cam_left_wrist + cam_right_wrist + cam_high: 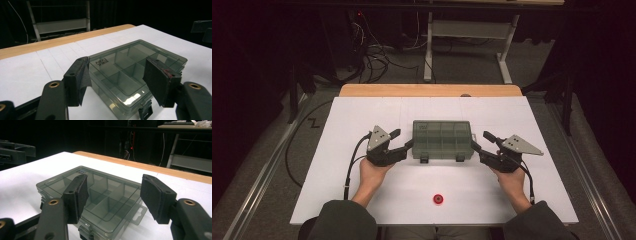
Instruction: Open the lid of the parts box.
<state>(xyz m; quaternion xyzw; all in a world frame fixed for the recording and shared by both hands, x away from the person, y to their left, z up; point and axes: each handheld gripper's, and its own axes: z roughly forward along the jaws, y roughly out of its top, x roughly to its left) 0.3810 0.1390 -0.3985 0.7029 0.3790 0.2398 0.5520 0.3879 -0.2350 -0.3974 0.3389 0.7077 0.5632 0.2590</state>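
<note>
Hand-held grippers [401, 140] [481, 144] flank seemingly closed organizer box [442, 139]

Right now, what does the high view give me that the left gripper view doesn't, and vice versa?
High view alone: the small red ring on the white table near the person, and both hands at the box's two ends. Left gripper view alone: the embossed label on the lid and the left gripper with its fingers open. Both: the closed green compartment box, latches facing the person.

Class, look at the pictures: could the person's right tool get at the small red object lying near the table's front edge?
Probably yes. The right tool is open beside the compartment box, and the red object lies apart on bare white table with nothing between them.
</note>
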